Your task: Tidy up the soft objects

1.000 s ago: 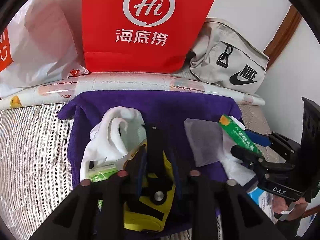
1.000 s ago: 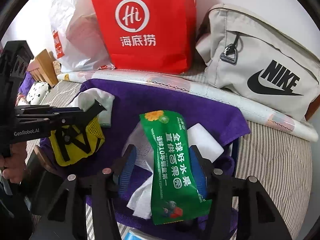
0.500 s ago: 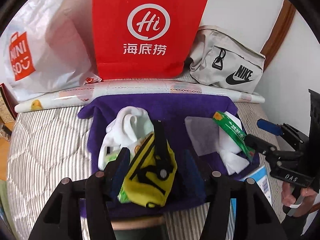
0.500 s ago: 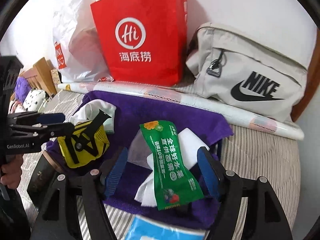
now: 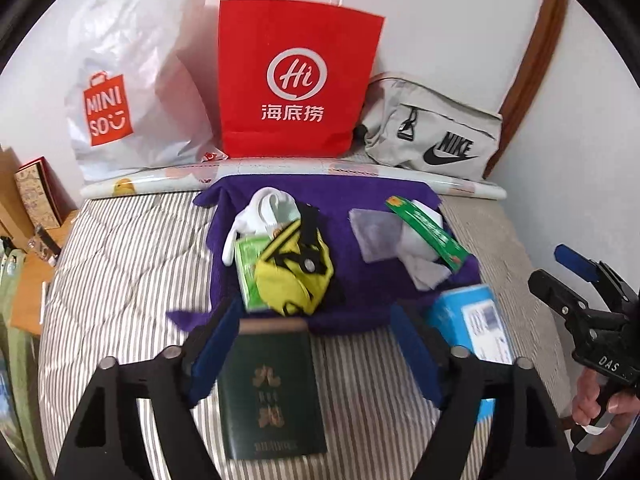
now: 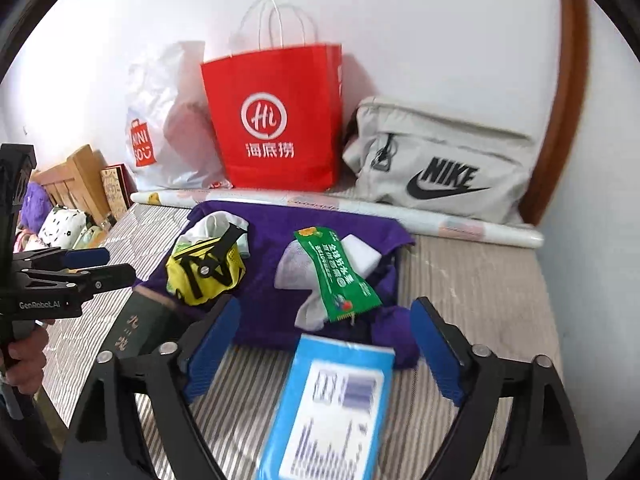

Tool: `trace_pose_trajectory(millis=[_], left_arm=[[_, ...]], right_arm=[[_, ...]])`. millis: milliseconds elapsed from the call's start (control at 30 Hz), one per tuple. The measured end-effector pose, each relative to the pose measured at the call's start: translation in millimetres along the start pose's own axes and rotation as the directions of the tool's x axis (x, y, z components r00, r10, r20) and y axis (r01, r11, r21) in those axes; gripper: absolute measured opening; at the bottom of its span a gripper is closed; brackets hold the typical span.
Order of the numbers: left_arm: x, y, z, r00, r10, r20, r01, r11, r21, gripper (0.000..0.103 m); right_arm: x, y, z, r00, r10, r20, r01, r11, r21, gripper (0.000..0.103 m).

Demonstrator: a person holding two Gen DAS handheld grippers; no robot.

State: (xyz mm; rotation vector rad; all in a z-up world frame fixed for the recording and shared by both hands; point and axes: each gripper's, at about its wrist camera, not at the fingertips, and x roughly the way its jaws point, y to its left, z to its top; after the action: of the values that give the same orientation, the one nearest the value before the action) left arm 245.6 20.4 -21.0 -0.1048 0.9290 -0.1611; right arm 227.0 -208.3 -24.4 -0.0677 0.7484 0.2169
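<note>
Nearest the left camera, the left claw [image 5: 316,344] stands wide apart and holds nothing; a dark green booklet [image 5: 272,388] lies on the striped bed [image 5: 120,280] between its fingers. The right claw [image 6: 320,344] is likewise spread wide and empty, over a blue box [image 6: 332,408]. Beyond them a purple towel [image 5: 360,204] carries a yellow pouch [image 5: 294,280], white socks [image 5: 264,208] and a green packet [image 6: 336,272]. Farthest, a red bag [image 5: 296,80] and a grey Nike bag [image 6: 436,160] stand against the wall.

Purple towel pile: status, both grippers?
Left gripper open, empty. Right gripper open, empty. Yellow pouch and green packet loose on purple towel. Dark booklet, blue box in front.
</note>
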Motion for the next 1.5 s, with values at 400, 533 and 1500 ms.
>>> trace_pose_trajectory(millis=[400, 533, 1500], left_arm=[[-79.6, -37.3, -68.2, 0.993, 0.067, 0.098, -0.072, 0.996, 0.054, 0.083], [-100.1, -48.5, -90.3, 0.989, 0.067, 0.129, -0.075, 0.996, 0.058, 0.083], [-156.0, -65.2, -166.2, 0.974, 0.085, 0.209, -0.095, 0.995, 0.041, 0.083]], right_arm=[[-81.6, 6.5, -58.1, 1.000, 0.021, 0.001, -0.021, 0.993, 0.119, 0.094], [-100.4, 11.5, -79.5, 1.000, -0.015, 0.007, 0.014, 0.992, 0.125, 0.094], [-168.7, 53.3, -143.7, 0.997, -0.057, 0.046, 0.052, 0.994, 0.101, 0.094]])
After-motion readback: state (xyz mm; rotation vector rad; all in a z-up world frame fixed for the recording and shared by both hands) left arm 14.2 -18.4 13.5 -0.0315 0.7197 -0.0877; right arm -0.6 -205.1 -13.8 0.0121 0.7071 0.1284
